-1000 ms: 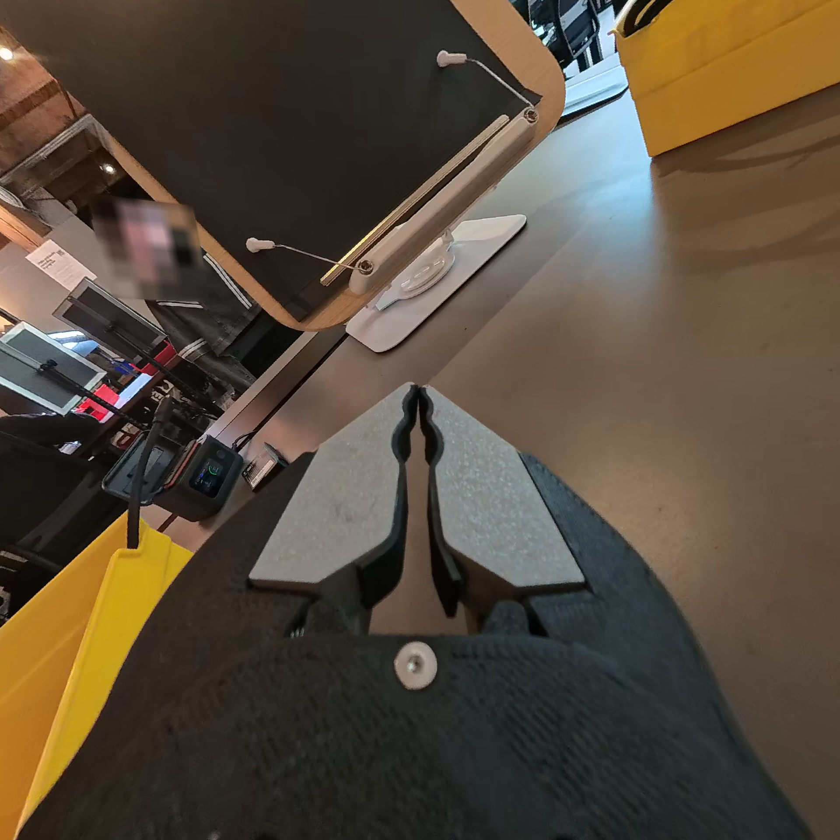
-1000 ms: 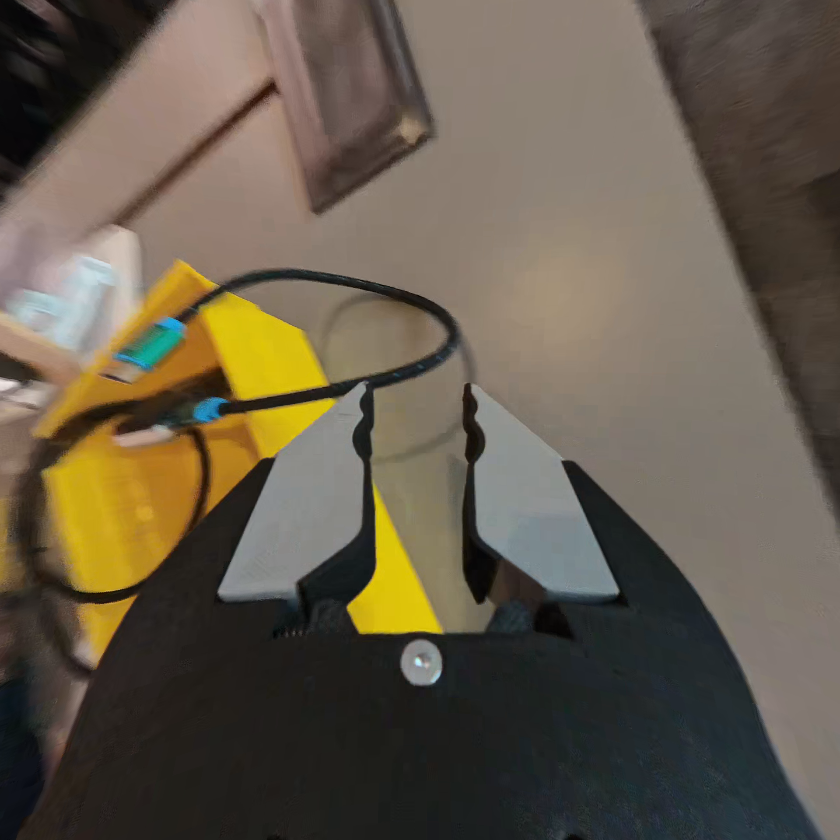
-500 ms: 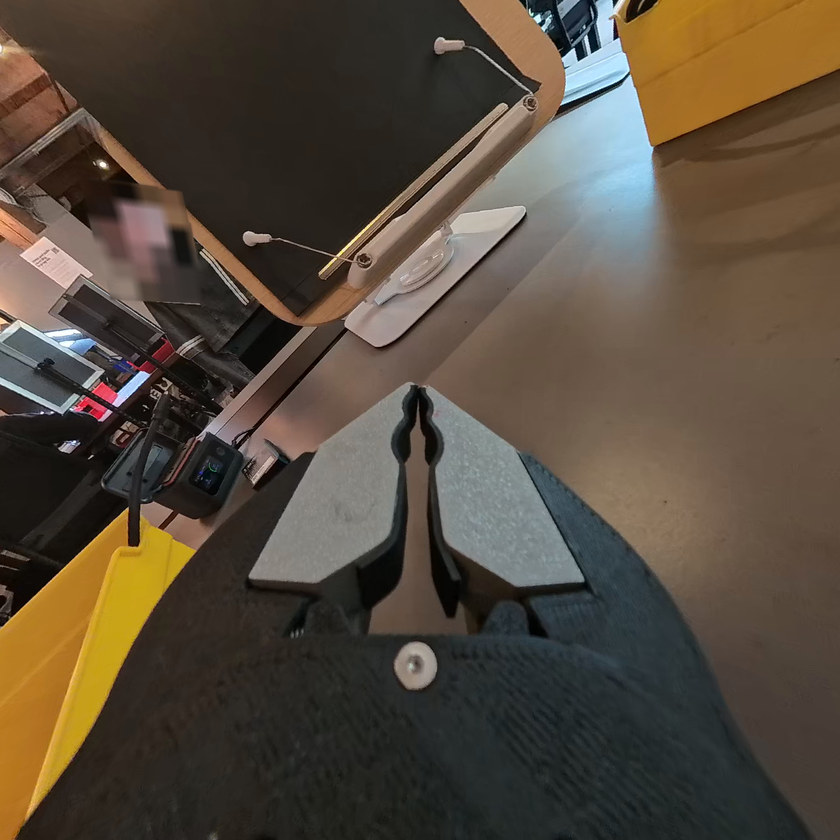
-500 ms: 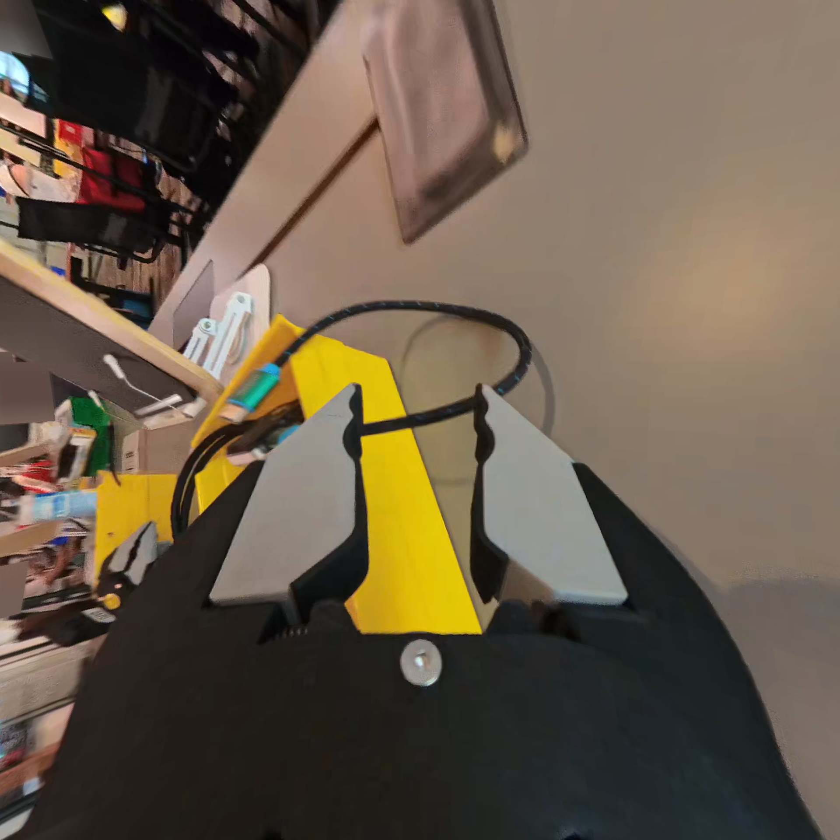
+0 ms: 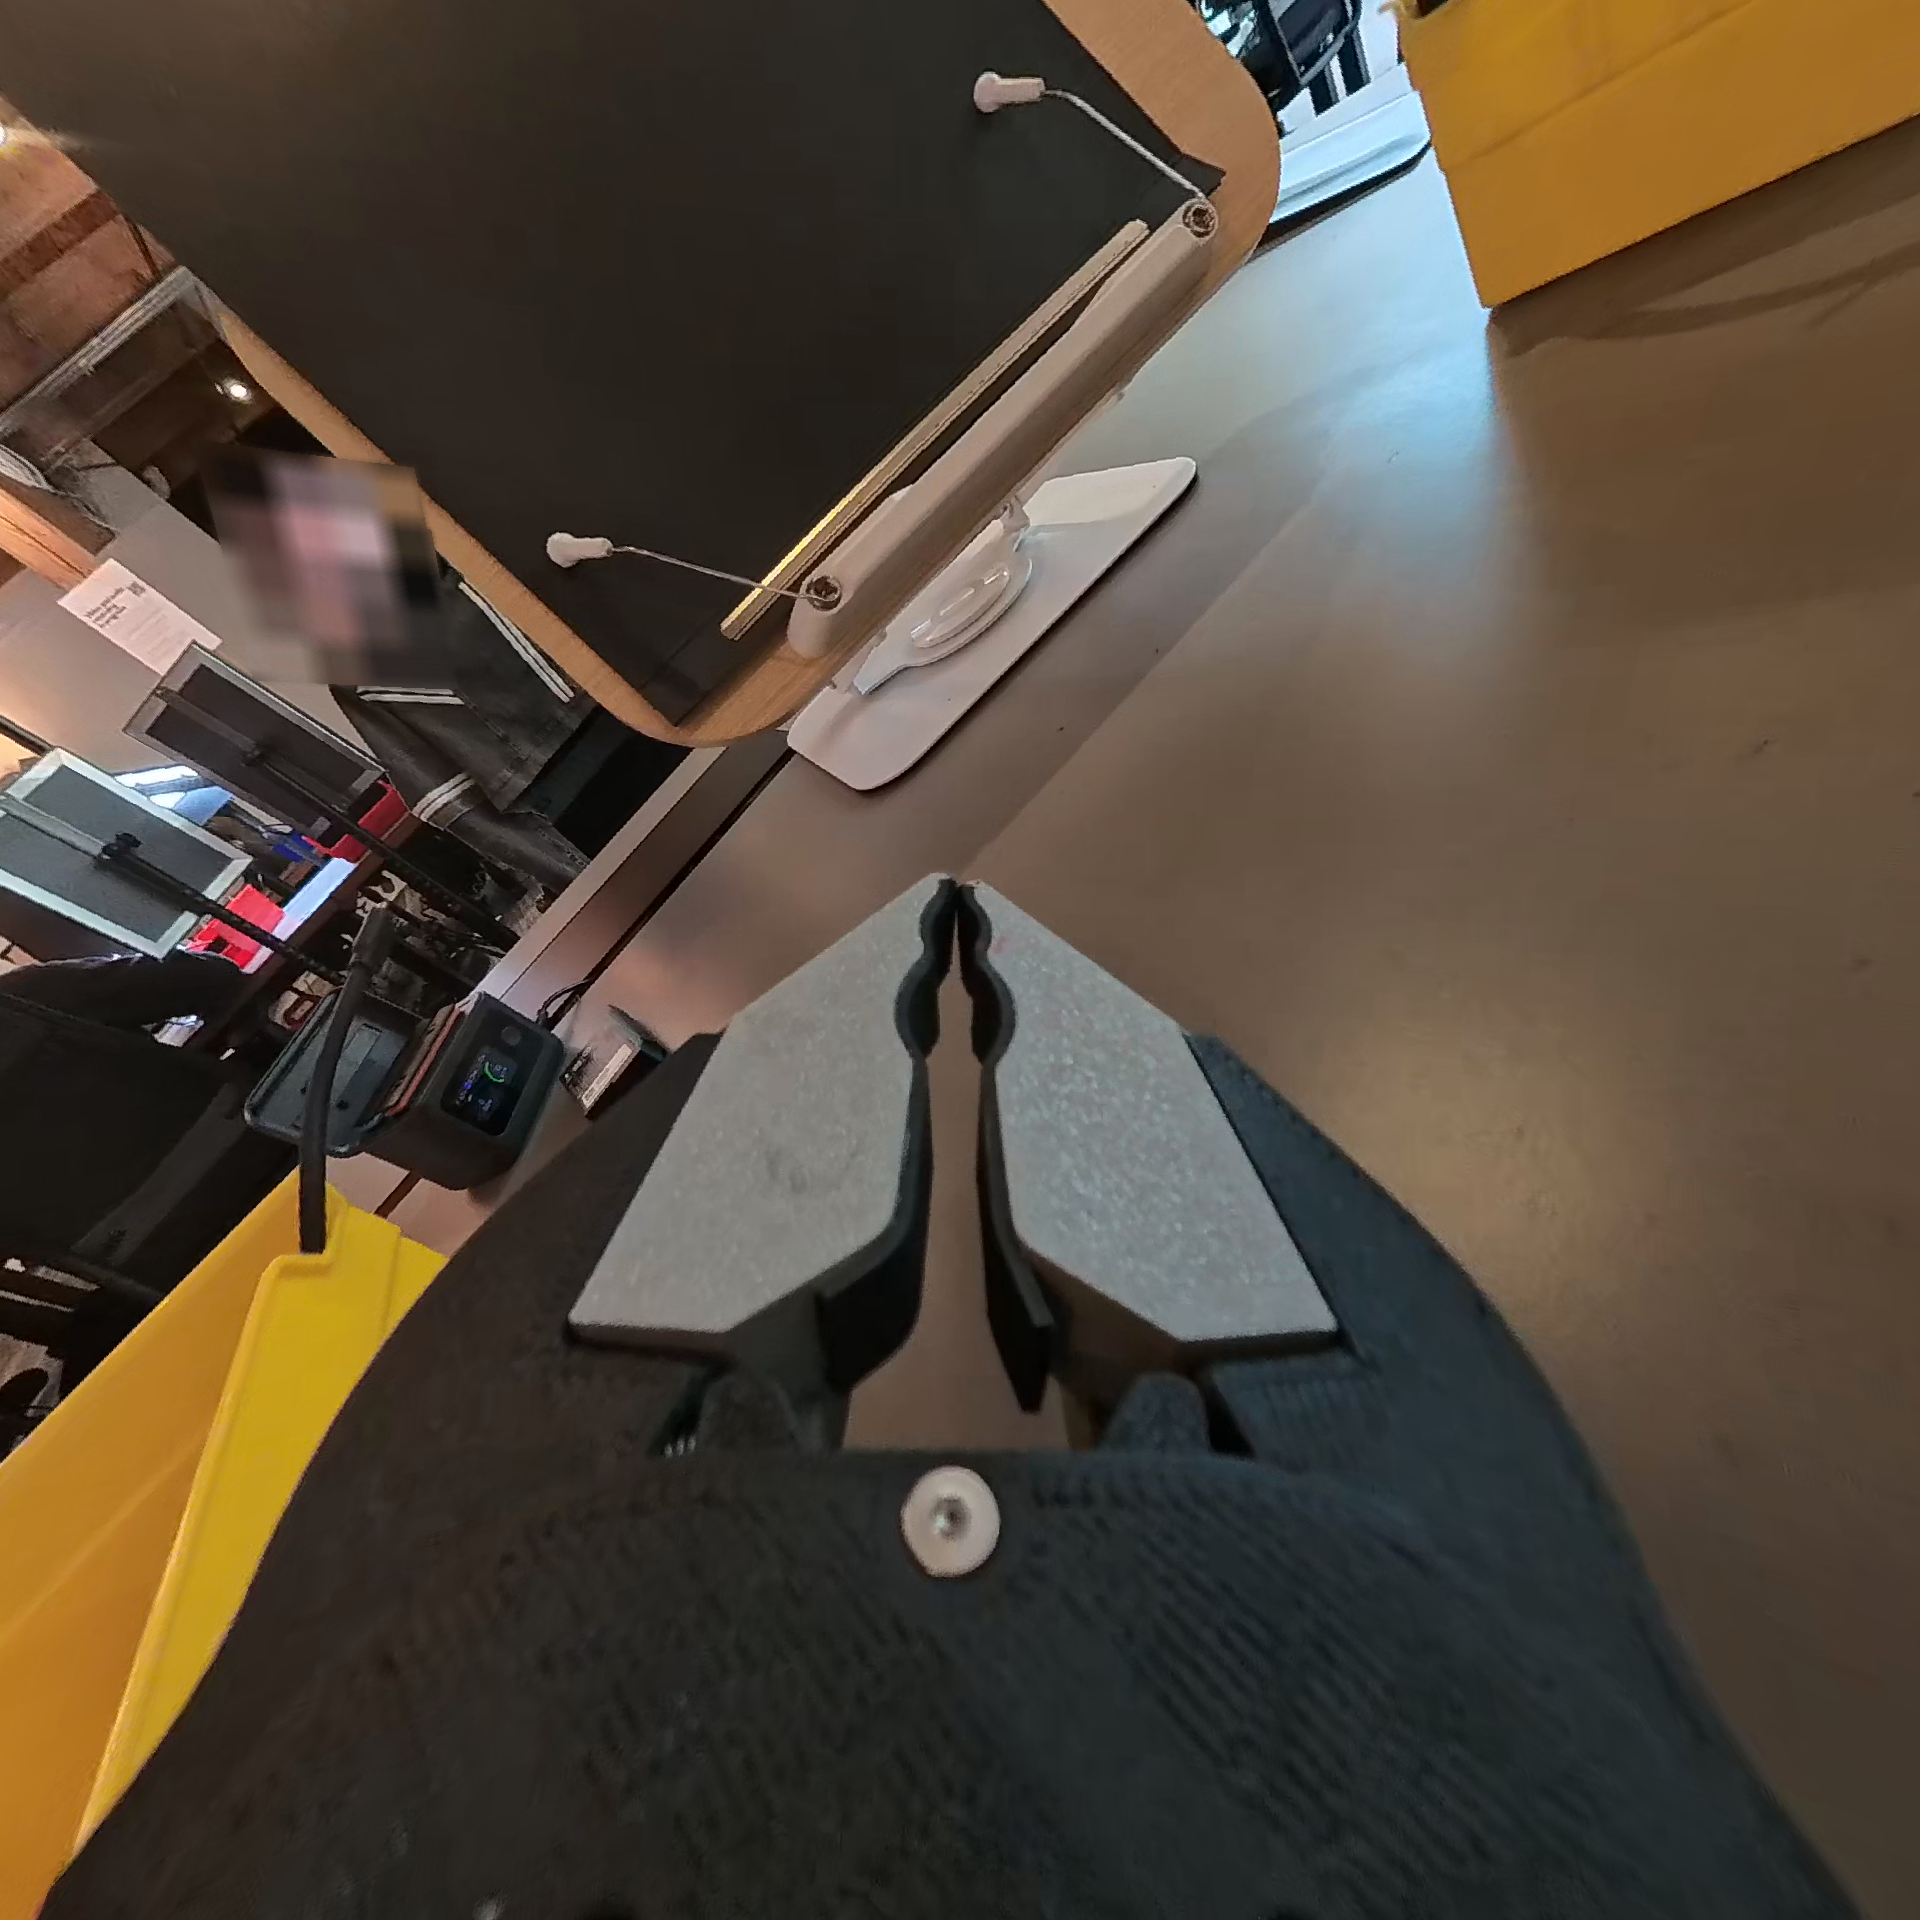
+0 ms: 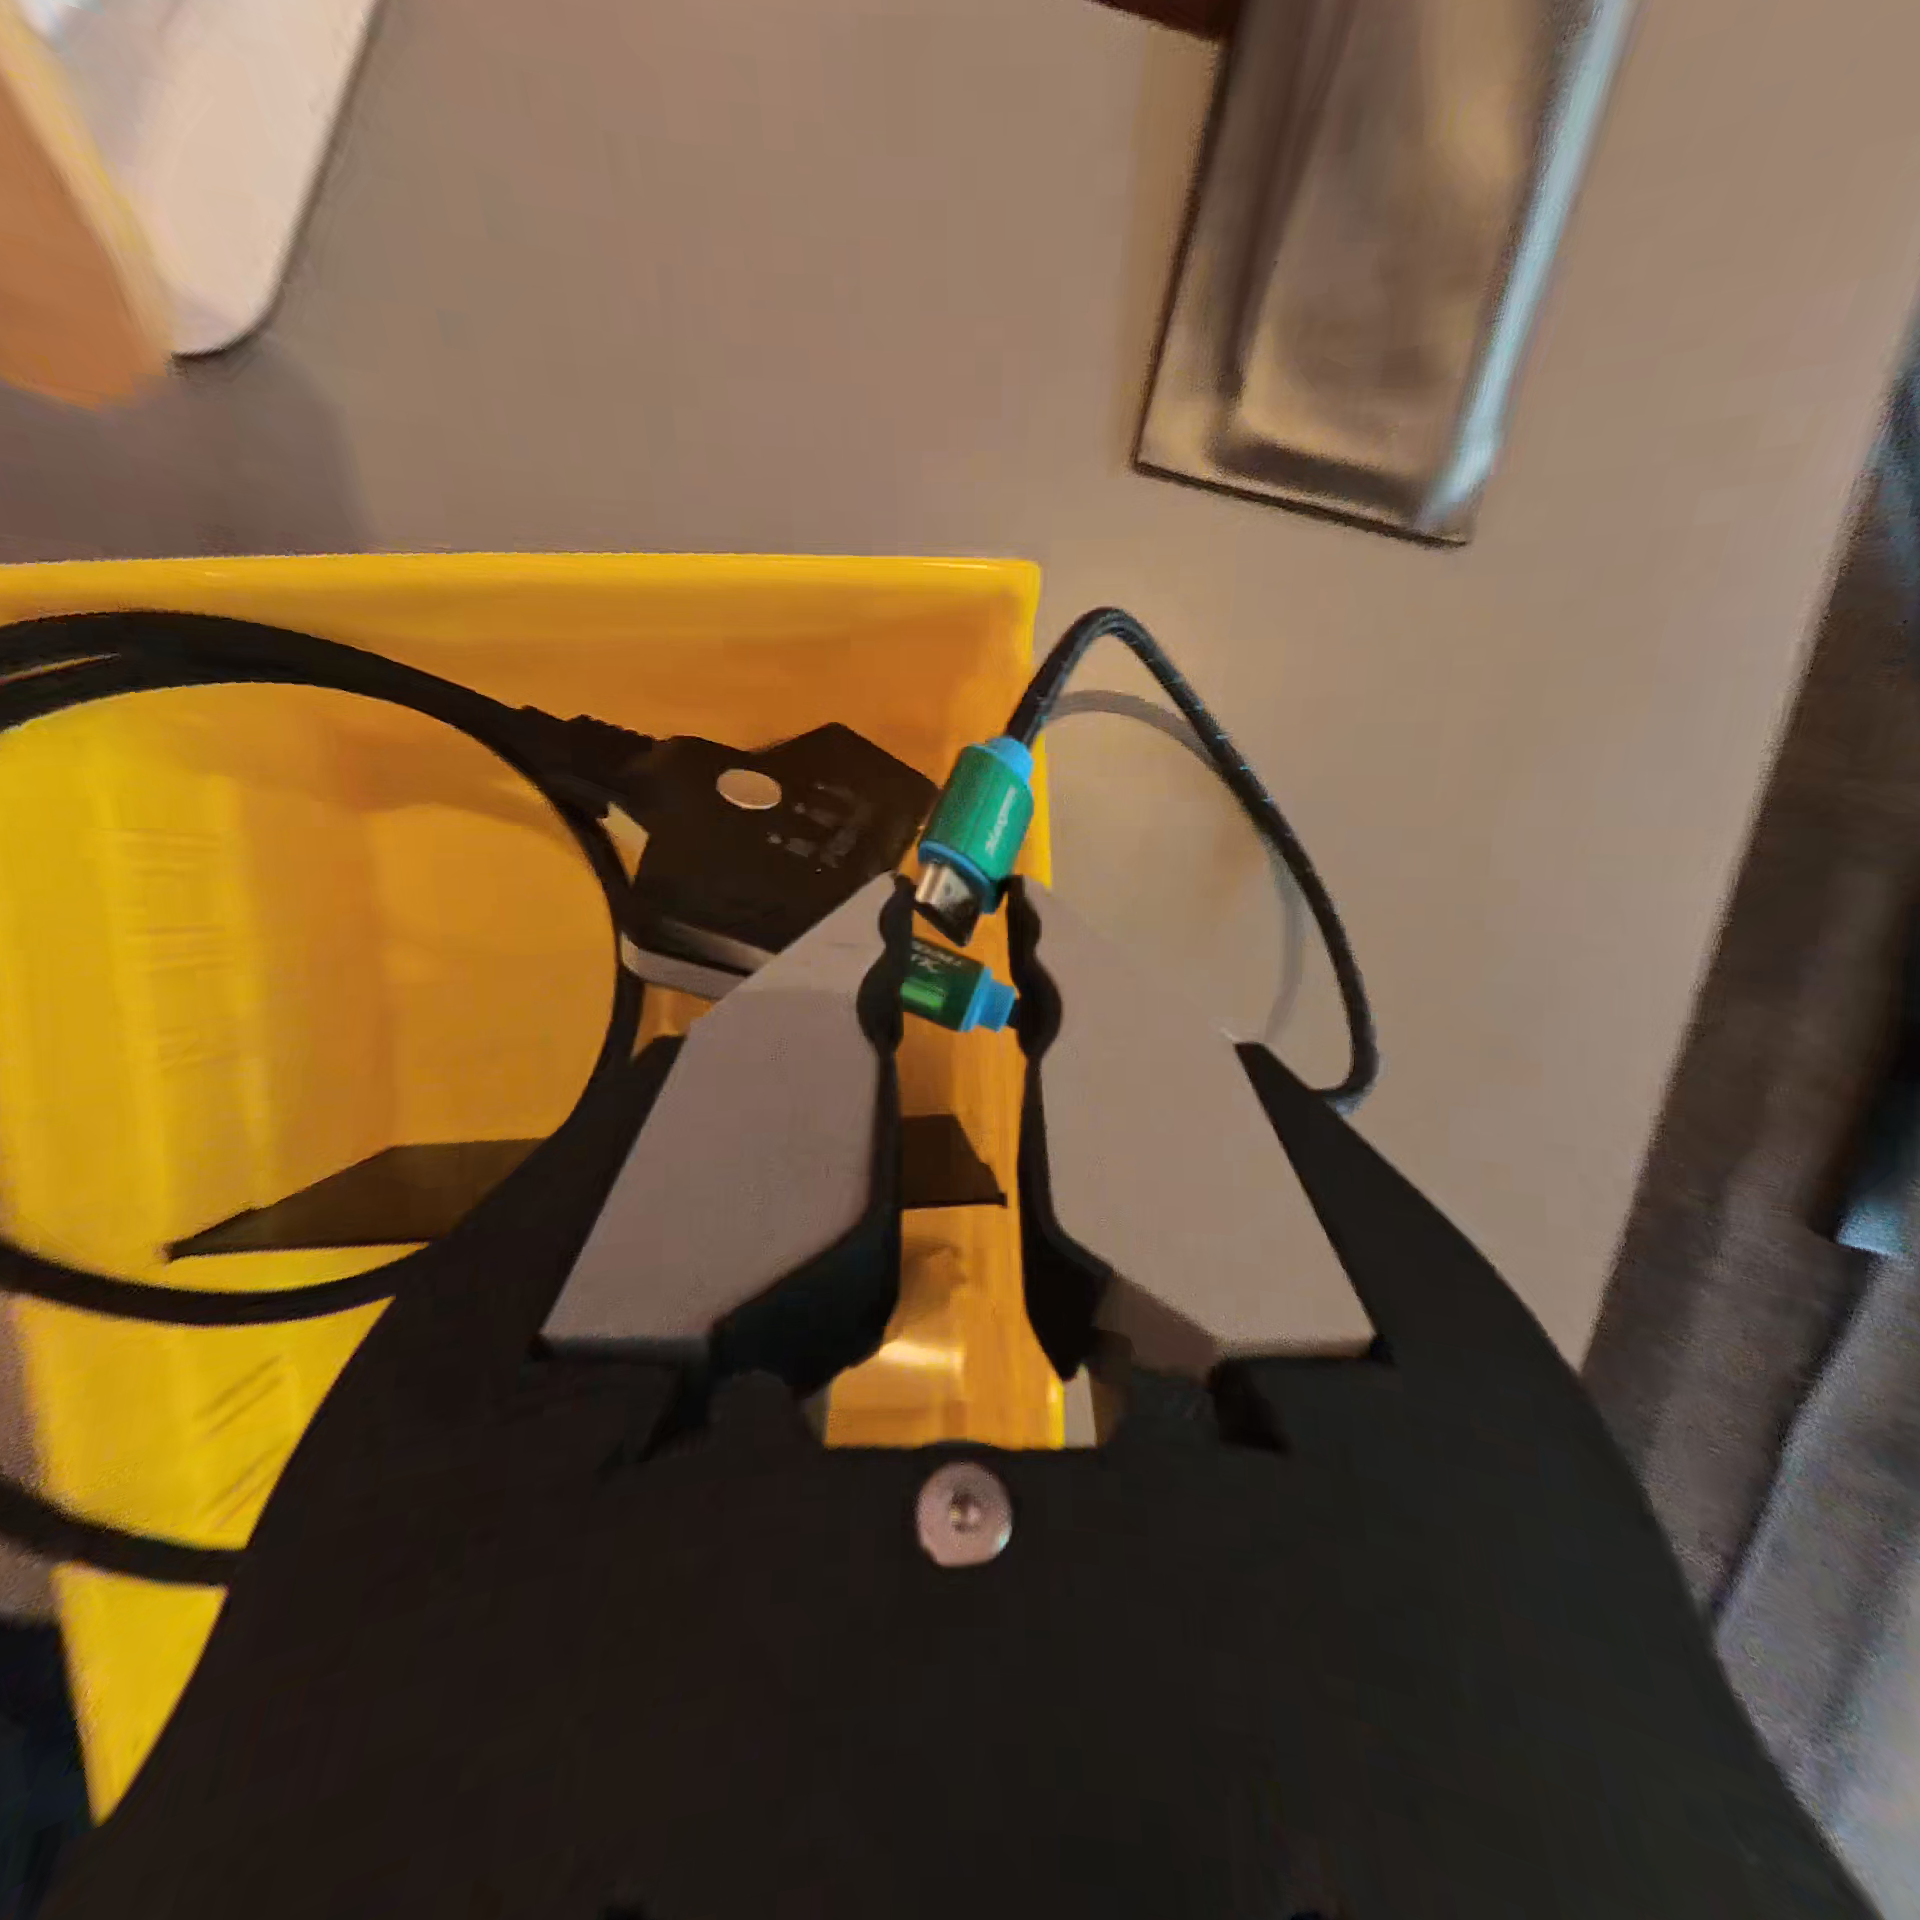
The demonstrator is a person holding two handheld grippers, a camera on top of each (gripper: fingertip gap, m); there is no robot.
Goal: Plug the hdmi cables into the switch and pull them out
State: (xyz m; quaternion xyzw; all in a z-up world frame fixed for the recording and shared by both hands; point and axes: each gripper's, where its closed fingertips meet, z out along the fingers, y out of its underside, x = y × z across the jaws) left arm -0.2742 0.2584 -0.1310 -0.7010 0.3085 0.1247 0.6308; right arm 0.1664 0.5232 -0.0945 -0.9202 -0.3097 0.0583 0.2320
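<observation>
Green metal cable plug (image 6: pixel 977 821) lies just ahead of the right claw (image 6: pixel 954 896), long axis tilted, jaws apart. Left claw (image 5: pixel 957 896), jaws together, empty, is on the counter (image 5: pixel 1507 831), far off.

A tilted dark board (image 5: pixel 623 312) is being propped on a white stand (image 5: pixel 997 623); a metal plate (image 6: pixel 1351 260) is being shown recessed in the table (image 5: pixel 1558 831).

Upper green plug (image 6: pixel 977 821): faint pale lettering ran along its sleeve, just ahead of the right tongs (image 6: pixel 951 904); too blurred to read.
Lower green plug (image 6: pixel 940 987): pale letters on its sleeve, seen in the gap between the right tongs' fingers; partly hidden.
Switch (image 6: pixel 769 831): small pale marks beside its round button, ahead-left of the right tongs; illegible.
Paper sign (image 5: pixel 135 623): white sheet with dark print, far left of the left tongs (image 5: pixel 956 894); too small to read.
Screen (image 5: pixel 488 1081): green and blue figures on a small black device, left of the left tongs; unreadable.
</observation>
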